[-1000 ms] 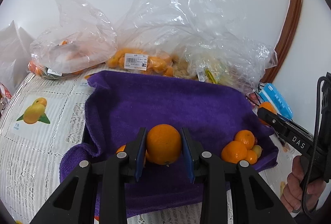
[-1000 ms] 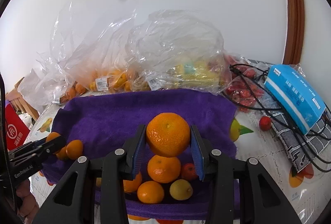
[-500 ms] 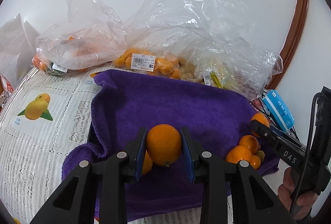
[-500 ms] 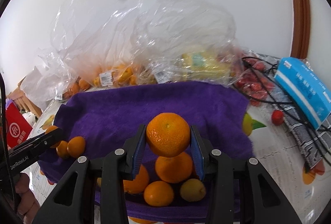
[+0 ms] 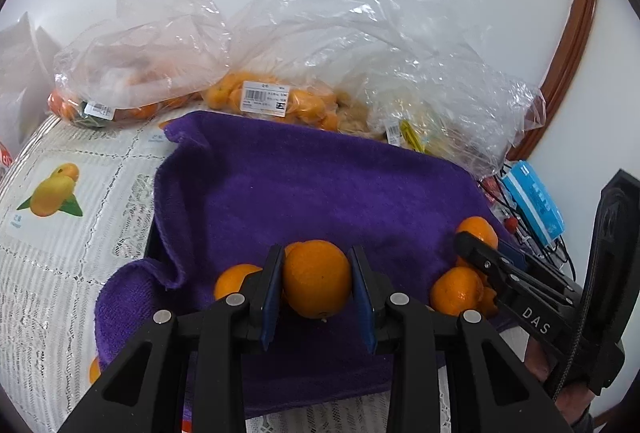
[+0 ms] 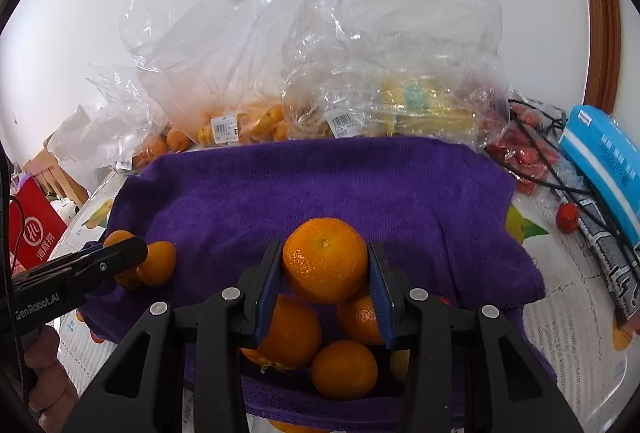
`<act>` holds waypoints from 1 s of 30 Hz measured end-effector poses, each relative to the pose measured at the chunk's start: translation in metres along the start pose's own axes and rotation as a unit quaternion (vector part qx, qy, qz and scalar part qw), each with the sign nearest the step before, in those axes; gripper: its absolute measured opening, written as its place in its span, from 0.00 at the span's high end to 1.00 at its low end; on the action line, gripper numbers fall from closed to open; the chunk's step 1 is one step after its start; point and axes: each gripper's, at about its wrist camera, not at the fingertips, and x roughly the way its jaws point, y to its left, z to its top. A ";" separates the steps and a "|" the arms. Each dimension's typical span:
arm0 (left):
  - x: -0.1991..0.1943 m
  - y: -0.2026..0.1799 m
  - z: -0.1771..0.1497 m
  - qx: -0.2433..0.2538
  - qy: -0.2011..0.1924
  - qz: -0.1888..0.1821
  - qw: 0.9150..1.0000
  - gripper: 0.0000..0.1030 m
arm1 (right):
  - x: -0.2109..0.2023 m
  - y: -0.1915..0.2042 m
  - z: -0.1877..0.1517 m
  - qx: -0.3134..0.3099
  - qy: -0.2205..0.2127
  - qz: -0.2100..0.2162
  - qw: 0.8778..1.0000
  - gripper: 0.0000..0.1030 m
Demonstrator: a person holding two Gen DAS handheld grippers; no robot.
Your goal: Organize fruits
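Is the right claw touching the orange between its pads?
Touching. The right wrist view shows both blue pads of the right claw pressed against the orange, held above the purple towel.

"DAS" on right tool (image 5: 476, 253), "GenRobot.AI" on left tool (image 6: 132, 253)

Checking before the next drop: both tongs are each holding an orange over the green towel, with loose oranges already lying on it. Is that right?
Not quite: the towel is purple, not green, as the right wrist view shows. The rest holds: the right tongs grip an orange, the left tongs grip another orange, and loose oranges lie on the towel.
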 end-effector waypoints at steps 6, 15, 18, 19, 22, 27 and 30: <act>0.001 -0.007 -0.001 0.017 -0.004 0.003 1.000 0.70 | 0.001 0.003 -0.002 -0.008 -0.004 0.003 1.000 0.60; 0.001 -0.001 -0.001 0.007 -0.009 0.001 1.000 0.70 | -0.001 0.002 -0.003 -0.005 -0.008 0.005 1.000 0.60; 0.002 0.000 0.000 0.004 -0.009 0.002 1.000 0.68 | -0.002 0.002 -0.003 -0.008 -0.008 0.002 1.000 0.59; 0.002 0.000 0.000 0.003 -0.007 0.004 1.000 0.65 | -0.002 0.002 -0.003 -0.010 -0.007 0.001 1.000 0.57; -0.003 0.000 0.001 0.003 -0.021 0.008 1.000 0.46 | -0.004 0.002 -0.002 -0.011 -0.007 -0.003 1.000 0.51; -0.012 0.000 0.004 0.004 -0.040 0.010 0.999 0.40 | -0.011 -0.003 0.001 -0.004 -0.015 -0.005 1.000 0.43; -0.012 0.002 0.005 -0.001 -0.033 0.013 0.999 0.40 | -0.015 -0.007 0.003 0.005 -0.017 -0.008 1.000 0.42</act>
